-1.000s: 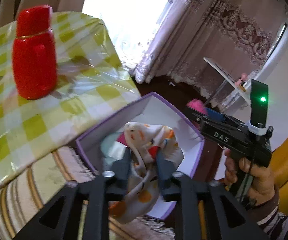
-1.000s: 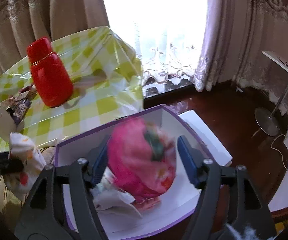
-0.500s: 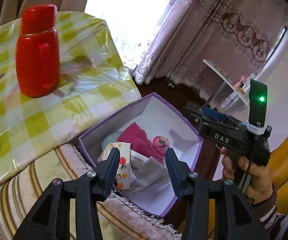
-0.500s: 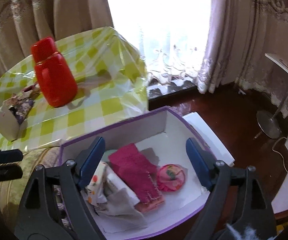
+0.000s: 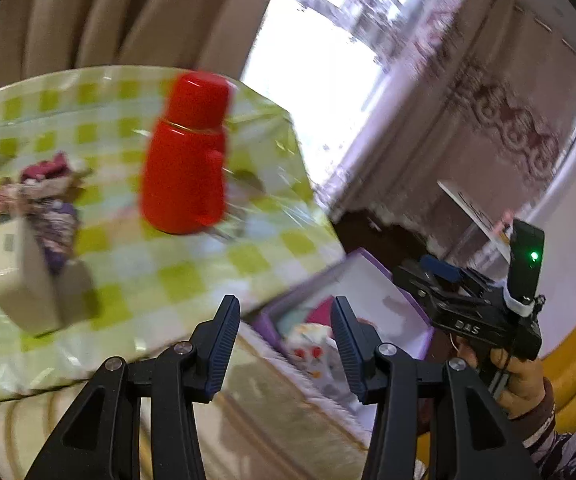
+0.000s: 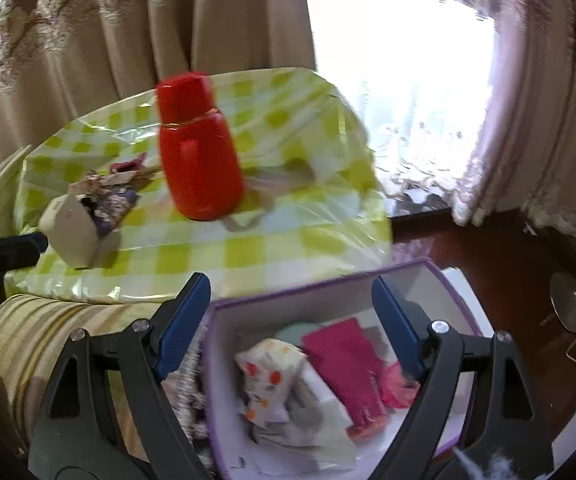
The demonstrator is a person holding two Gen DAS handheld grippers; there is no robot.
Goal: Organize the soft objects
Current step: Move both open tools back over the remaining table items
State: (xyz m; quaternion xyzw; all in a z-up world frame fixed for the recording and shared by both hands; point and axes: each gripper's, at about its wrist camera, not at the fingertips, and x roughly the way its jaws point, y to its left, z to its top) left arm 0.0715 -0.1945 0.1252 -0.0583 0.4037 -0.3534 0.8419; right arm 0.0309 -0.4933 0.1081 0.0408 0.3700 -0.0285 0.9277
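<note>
Left wrist view: the left gripper [image 5: 284, 342] hangs released and empty; soft scraps [image 5: 44, 196] wait far left on the table [image 5: 192, 272]. Right wrist view: the right gripper [image 6: 289, 328] gapes empty above the purple box [image 6: 327, 286] of cloths [image 6: 272, 376]; approaching low should help pinch cleanly

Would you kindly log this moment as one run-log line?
left gripper: open, empty | right gripper: open, empty | purple box: holds spotted cloth, pink cloth | bag of fabrics: on table
</note>
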